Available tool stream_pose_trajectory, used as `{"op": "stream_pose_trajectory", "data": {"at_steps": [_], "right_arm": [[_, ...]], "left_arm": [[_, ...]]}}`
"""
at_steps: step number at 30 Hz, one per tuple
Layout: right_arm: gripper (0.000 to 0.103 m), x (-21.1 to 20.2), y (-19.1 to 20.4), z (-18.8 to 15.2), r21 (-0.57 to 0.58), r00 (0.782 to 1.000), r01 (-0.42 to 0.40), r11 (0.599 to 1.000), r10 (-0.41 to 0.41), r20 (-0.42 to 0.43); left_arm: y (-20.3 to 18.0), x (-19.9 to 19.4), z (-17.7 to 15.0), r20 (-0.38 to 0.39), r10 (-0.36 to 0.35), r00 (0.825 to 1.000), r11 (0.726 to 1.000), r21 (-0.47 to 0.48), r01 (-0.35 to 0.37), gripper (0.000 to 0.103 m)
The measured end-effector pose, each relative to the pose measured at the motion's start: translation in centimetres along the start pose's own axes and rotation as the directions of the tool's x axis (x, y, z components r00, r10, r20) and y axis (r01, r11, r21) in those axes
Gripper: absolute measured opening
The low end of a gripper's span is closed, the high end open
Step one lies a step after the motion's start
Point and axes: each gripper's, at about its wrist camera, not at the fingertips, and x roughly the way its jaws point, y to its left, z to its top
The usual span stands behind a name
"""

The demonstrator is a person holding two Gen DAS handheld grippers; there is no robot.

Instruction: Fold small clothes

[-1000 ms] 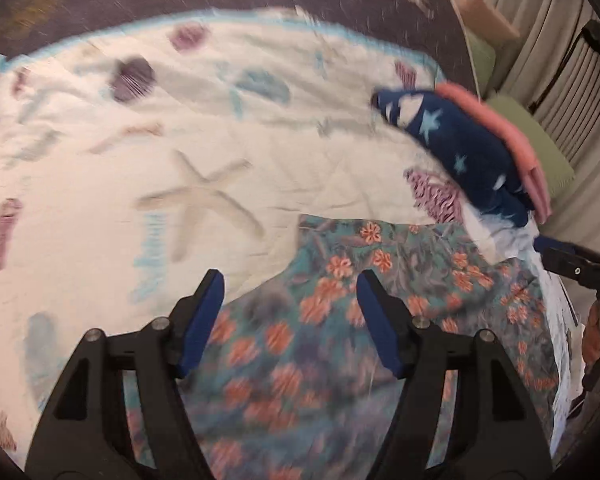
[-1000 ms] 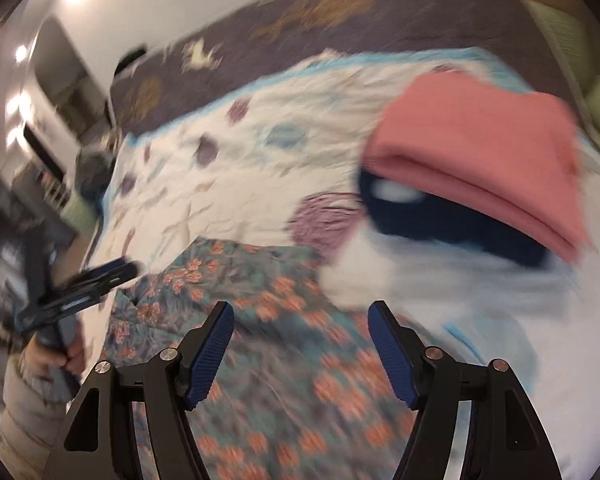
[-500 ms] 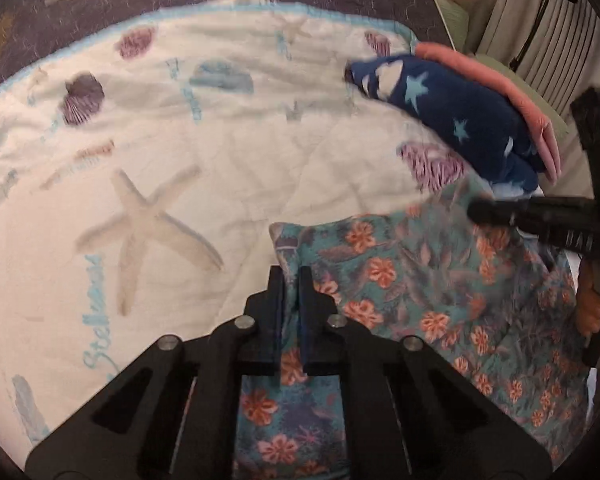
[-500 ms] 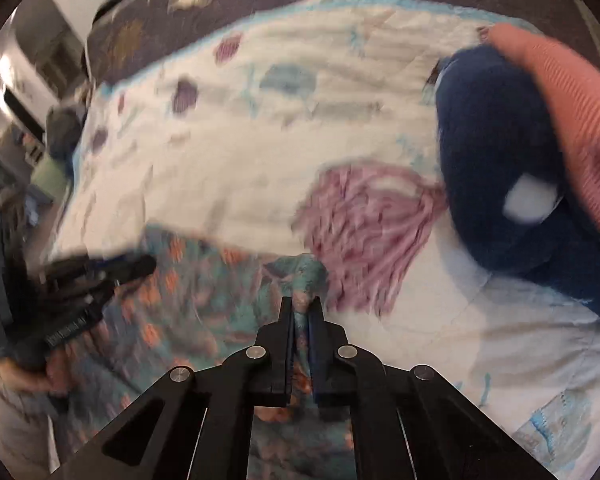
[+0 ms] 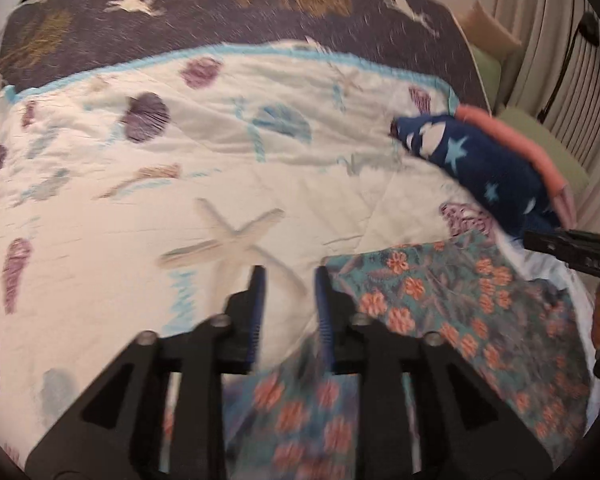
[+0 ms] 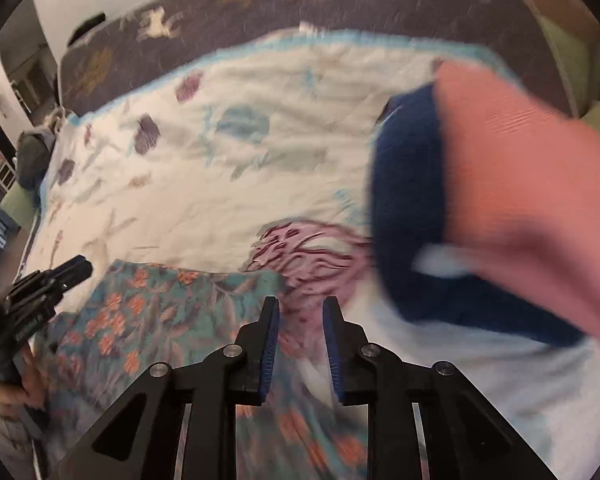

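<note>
A teal garment with orange flowers (image 5: 460, 312) lies flat on the shell-print quilt (image 5: 220, 184), near its front right part. My left gripper (image 5: 290, 280) hovers over the garment's far left corner. Its jaws are opening, and only quilt and the garment's edge show between the blue pads, unpinched. My right gripper (image 6: 300, 308) stands over the garment's (image 6: 160, 312) far right corner, jaws also opening, with nothing pressed between them. Each gripper shows in the other's view: the right gripper (image 5: 572, 248) and the left gripper (image 6: 48, 284), held by a hand.
A stack of folded clothes sits on the quilt right of the garment: a navy star-print piece (image 5: 480, 164) under a pink one (image 6: 520, 168). A dark patterned blanket (image 5: 260, 4) covers the bed's far end. Green cushions (image 5: 540, 140) and a curtain lie beyond the right edge.
Both grippers shut on the garment's far corners half a second ago and have since let go and part-opened. The folded-over edge now lies flat on the quilt.
</note>
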Motion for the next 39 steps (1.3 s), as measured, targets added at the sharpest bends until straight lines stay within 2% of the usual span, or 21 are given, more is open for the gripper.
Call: {"op": "stream_pose_trajectory", "data": {"at_steps": [3, 4, 8, 10, 12, 13, 14, 15, 16, 17, 18, 19, 20, 21, 23, 24, 26, 30, 34, 39], "right_arm": [[0.025, -6.1, -0.3, -3.3, -0.054, 0.998, -0.034, 0.998, 0.036, 0.044], [0.026, -7.4, -0.1, -4.4, -0.067, 0.998, -0.048, 0.997, 0.051, 0.046], [0.031, -12.7, 0.4, -12.4, -0.101, 0.993, -0.113, 0.988, 0.117, 0.034], [0.031, -14.1, 0.3, -16.5, -0.07, 0.991, -0.134, 0.988, 0.136, 0.019], [0.031, -15.2, 0.3, -20.2, -0.023, 0.989, -0.144, 0.989, 0.144, 0.015], [0.03, -15.7, 0.4, -21.4, -0.007, 0.987, -0.159, 0.987, 0.159, 0.026], [0.03, -16.0, 0.5, -22.2, 0.008, 0.983, -0.181, 0.983, 0.18, 0.036], [0.03, -16.3, 0.5, -23.2, 0.027, 0.978, -0.204, 0.979, 0.203, 0.044], [0.03, -16.1, 0.7, -23.8, 0.027, 0.983, -0.179, 0.984, 0.178, 0.036], [0.03, -15.5, 0.8, -24.6, 0.011, 0.995, -0.096, 0.995, 0.095, 0.021], [0.03, -14.9, 0.6, -25.0, 0.011, 1.0, -0.029, 1.0, 0.029, 0.008], [0.029, -14.3, 0.0, -25.5, 0.028, 0.999, 0.049, 0.998, -0.049, -0.016], [0.026, -14.2, -0.8, -26.1, 0.063, 0.997, 0.077, 0.995, -0.076, -0.031], [0.026, -15.1, -1.7, -26.7, 0.119, 0.999, 0.032, 0.992, -0.03, -0.016], [0.027, -17.6, -2.7, -28.2, 0.181, 0.998, -0.061, 0.982, 0.056, 0.034], [0.028, -19.0, -2.9, -29.0, 0.182, 0.996, -0.077, 0.98, 0.066, 0.067], [0.031, -21.1, -3.1, -31.0, 0.167, 0.994, -0.053, 0.985, 0.036, 0.102], [0.035, -22.5, -4.0, -33.8, 0.207, 0.994, -0.071, 0.976, 0.051, 0.102], [0.036, -22.7, -4.6, -36.6, 0.253, 0.991, -0.115, 0.96, 0.095, 0.091], [0.043, -23.7, -4.5, -40.2, 0.245, 0.983, -0.173, 0.954, 0.152, 0.103]], "left_arm": [[0.6, -5.2, -2.5, 0.044, -0.039, 0.998, 0.999, 0.01, 0.039, 0.054], [0.7, -6.8, -3.7, 0.051, -0.043, 0.998, 0.999, 0.018, 0.042, 0.064], [0.3, -12.8, -10.0, 0.044, -0.06, 0.997, 0.997, 0.054, 0.058, 0.066], [0.1, -15.3, -13.0, 0.043, -0.059, 0.997, 0.998, 0.041, 0.057, 0.066], [0.0, -17.0, -15.8, 0.041, -0.093, 0.995, 0.996, 0.002, 0.093, 0.068], [0.0, -17.3, -17.0, 0.024, -0.107, 0.994, 0.994, -0.008, 0.107, 0.072], [-0.1, -17.1, -18.1, -0.004, -0.093, 0.996, 0.996, -0.006, 0.093, 0.073], [-0.2, -16.5, -19.4, -0.048, -0.019, 0.999, 1.0, 0.013, 0.019, 0.073], [-0.3, -16.0, -20.5, -0.085, 0.061, 0.995, 0.998, 0.032, -0.058, 0.073], [0.1, -15.1, -21.7, -0.132, 0.147, 0.98, 0.989, 0.051, -0.142, 0.073], [0.6, -15.0, -22.5, -0.155, 0.169, 0.973, 0.985, 0.037, -0.166, 0.074], [1.5, -15.9, -23.2, -0.146, 0.142, 0.979, 0.989, -0.021, -0.146, 0.073], [2.2, -17.1, -23.6, -0.13, 0.102, 0.986, 0.99, -0.079, -0.113, 0.073], [3.0, -19.0, -24.2, -0.092, 0.046, 0.995, 0.988, -0.145, -0.059, 0.073], [4.2, -22.3, -25.5, -0.005, -0.009, 1.0, 0.978, -0.211, 0.008, 0.073], [4.4, -23.3, -26.2, 0.009, -0.014, 1.0, 0.976, -0.216, 0.016, 0.074], [4.4, -24.4, -27.4, 0.005, -0.015, 1.0, 0.979, -0.202, 0.016, 0.077], [4.1, -24.6, -29.8, -0.051, 0.009, 0.999, 0.984, -0.179, -0.018, 0.078], [4.0, -24.1, -32.5, -0.122, -0.059, 0.991, 0.969, -0.244, 0.028, 0.078], [2.5, -25.4, -34.7, -0.108, -0.048, 0.993, 0.985, -0.172, 0.029, 0.078]]}}
